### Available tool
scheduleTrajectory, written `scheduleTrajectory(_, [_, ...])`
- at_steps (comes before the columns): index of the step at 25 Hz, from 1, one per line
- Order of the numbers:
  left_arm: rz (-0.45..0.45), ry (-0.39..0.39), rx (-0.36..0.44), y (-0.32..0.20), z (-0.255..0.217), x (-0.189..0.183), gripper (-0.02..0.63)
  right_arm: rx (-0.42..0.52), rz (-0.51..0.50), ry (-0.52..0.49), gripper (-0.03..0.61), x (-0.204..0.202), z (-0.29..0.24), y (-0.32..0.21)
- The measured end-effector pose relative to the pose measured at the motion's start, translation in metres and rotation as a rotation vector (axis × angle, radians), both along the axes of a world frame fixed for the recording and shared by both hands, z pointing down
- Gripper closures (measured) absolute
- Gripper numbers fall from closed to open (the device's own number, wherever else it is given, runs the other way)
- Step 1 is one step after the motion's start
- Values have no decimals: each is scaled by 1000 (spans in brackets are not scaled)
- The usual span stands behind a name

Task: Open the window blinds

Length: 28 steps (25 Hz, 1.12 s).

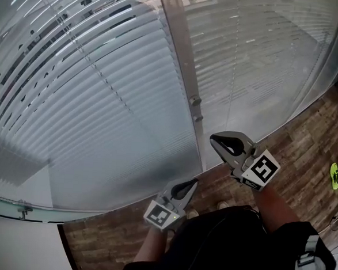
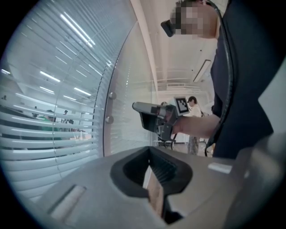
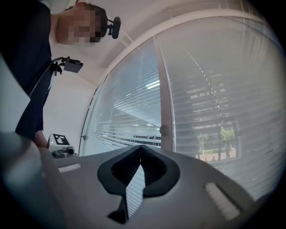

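With grey left gripper (image 1: 196,182) and right gripper (image 1: 212,141) closed empty, we judge the white slatted blinds (image 1: 100,132) flimsy, best worked by the thin cord (image 1: 106,82) at ten o'clock.

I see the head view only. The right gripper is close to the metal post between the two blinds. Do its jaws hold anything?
Observer: No. In the right gripper view the right gripper has its jaws together, nothing between them.
Operator: And the left one?
Observer: The left gripper view shows the left gripper with jaws together too, empty.
Operator: Does anything show through the blinds on the right?
Observer: Yes, trees show between the slats of the right blinds.
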State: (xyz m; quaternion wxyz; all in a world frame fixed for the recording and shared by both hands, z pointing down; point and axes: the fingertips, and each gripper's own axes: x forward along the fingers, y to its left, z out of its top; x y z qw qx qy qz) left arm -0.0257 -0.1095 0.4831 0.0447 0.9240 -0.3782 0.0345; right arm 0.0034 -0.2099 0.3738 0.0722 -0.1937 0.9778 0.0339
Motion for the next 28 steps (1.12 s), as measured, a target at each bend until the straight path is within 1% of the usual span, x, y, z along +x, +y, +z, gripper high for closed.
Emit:
scheduleTrajectory(5, [-11, -5, 9, -3, -4, 4, 609, 23, -101, 30, 571, 9, 17, 26])
scheduleTrajectory(11, [-31, -2, 15, -6, -7, 10, 609, 1, -210, 28, 571, 30, 39, 49])
scheduleTrajectory(18, [-42, -14, 9, -5, 1, 14, 609, -9, -252, 70, 571, 43, 65, 59])
scheduleTrajectory(22, [-56, -13, 1, -5, 5, 19, 609, -32, -268, 95, 571, 52, 79, 61])
scheduleTrajectory(28, [-70, -28, -1, -3, 2, 20, 610, -41, -293, 112, 571, 53, 83, 65])
